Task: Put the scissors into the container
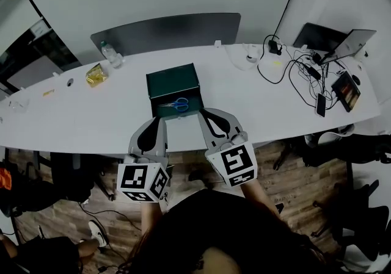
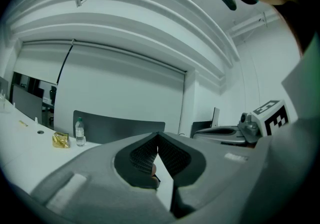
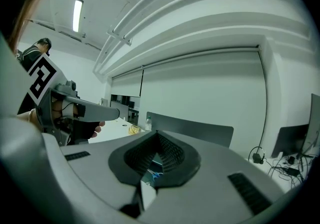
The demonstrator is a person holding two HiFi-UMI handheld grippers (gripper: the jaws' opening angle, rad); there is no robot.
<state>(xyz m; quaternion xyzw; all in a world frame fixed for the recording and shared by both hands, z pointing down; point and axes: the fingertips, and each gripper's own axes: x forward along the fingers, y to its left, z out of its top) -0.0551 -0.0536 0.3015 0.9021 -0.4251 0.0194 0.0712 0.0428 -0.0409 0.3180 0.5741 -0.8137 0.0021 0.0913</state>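
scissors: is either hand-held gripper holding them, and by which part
Nothing is held. The scissors lie inside the container; the left hand-held gripper and right hand-held gripper are both shut, empty.

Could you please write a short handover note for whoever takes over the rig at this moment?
Left gripper: shut, nothing between its jaws, held at the near edge of the table.
Right gripper: shut, empty, beside the left one and pointing toward the container.
Scissors: blue-handled, lying flat inside the dark green container at mid-table; neither gripper touches them.
Done: the scissors appear to be in the container.
Left: probably nothing, beyond checking that they sit fully inside.
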